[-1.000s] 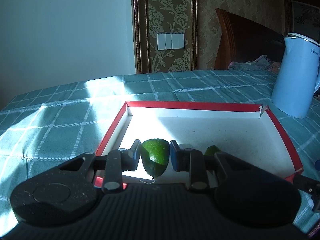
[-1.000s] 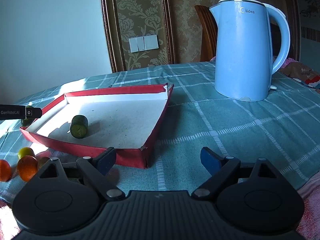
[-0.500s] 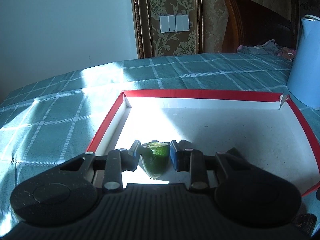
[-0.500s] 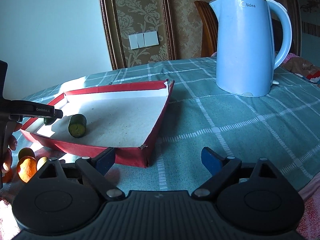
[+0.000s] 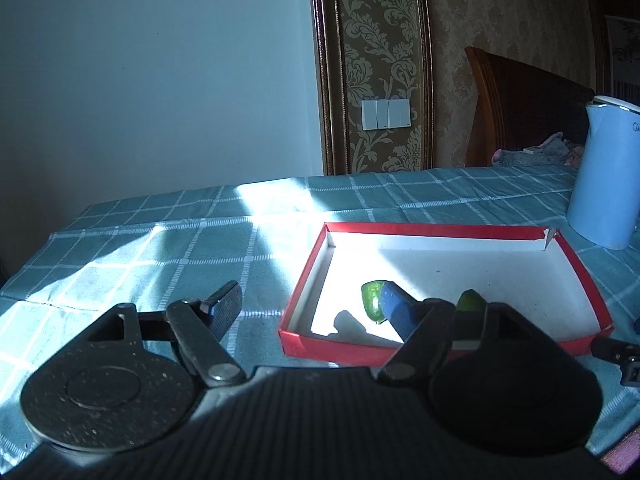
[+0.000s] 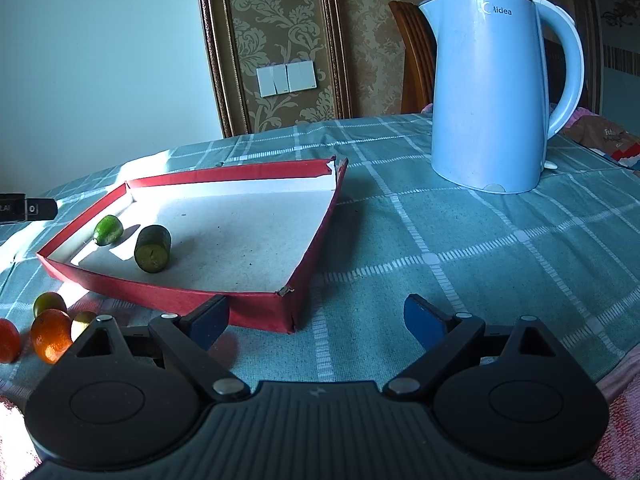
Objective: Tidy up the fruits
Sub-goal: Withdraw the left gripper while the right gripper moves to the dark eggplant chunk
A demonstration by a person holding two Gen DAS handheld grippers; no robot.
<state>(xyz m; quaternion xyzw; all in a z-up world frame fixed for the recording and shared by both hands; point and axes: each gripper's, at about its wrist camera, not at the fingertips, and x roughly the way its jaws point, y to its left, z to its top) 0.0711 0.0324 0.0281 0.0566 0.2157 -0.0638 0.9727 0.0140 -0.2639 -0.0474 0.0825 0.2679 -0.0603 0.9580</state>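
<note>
Two green fruits in the one red tray: a light green lime at 9 o'clock, a dark green cut piece just beside it at 3 o'clock. Four small fruits outside, at the tray's 7 o'clock: two orange ones, two yellow-green ones. One blue kettle at 2 o'clock. Two grippers

Your right gripper hangs with jaws wide apart over the checked tablecloth. Ahead to its left sits the red tray, holding a lime and a dark green fruit (just beside each other). Oranges lie far left; the blue kettle stands ahead right.
</note>
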